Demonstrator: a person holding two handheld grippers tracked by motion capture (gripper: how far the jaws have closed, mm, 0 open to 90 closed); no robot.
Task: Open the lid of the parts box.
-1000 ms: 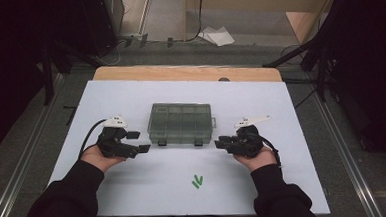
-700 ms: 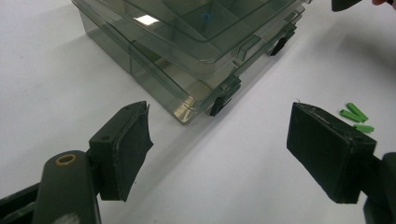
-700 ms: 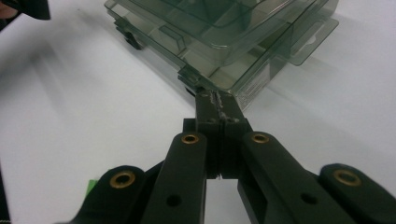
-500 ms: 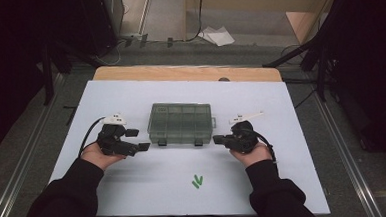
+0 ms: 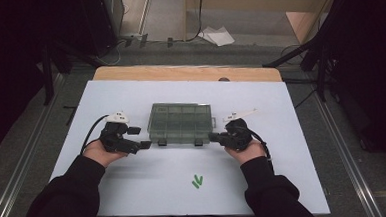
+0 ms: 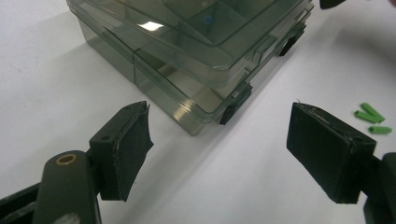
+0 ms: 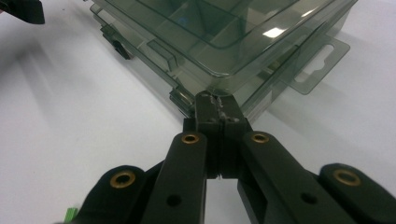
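A smoky clear compartment box point(image 5: 181, 123) lies shut in the middle of the white table point(image 5: 130, 97). My left gripper point(image 5: 140, 137) stands open just off the box's front left corner. In the left gripper view its gripper point(image 6: 219, 112) has that corner of the box point(image 6: 187, 51) and a dark latch point(image 6: 227, 114) between and ahead of its wide-apart pads point(image 6: 133, 144). My right gripper point(image 5: 213, 136) is shut, its tips at the box's front right corner. The right gripper view has the closed tips of its gripper point(image 7: 217, 100) against the lower edge of the box point(image 7: 243, 42), beside a latch point(image 7: 183, 99).
Three small green pieces point(image 5: 198, 181) lie on the table in front of the box, also seen as green pieces point(image 6: 369, 117) in the left gripper view. A hang tab point(image 7: 317, 63) sticks out of the box's right end. A wooden edge point(image 5: 179, 73) runs along the back.
My right gripper has slid left and forward until its tips meet the box's corner. My left gripper has edged slightly towards the box. The box has not moved.
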